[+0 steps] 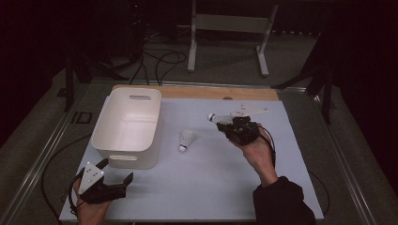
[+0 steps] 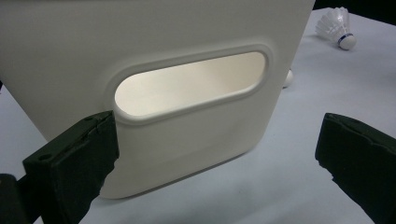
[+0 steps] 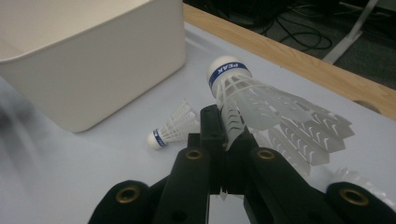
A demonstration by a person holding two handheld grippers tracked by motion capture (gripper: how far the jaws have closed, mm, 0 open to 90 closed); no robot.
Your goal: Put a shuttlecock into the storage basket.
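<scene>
- White shuttlecock [image 3: 252, 100] pinched by its feathers in the right tool [image 3: 227, 135].
- Left tool [image 1: 115, 180] wide open, holding nothing, bin [image 1: 119, 154] at its 12 o'clock.

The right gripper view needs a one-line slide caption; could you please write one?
Right tool shut on a white shuttlecock, above a second shuttlecock lying beside the white bin.

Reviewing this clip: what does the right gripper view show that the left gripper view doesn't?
Right gripper view alone: the right claw shut on a shuttlecock by its skirt, plus the table's wooden edge and floor cables.

Left gripper view alone: the open left claw facing the bin's handle slot.

Both: the white bin and the loose shuttlecock lying on the tabletop.
</scene>
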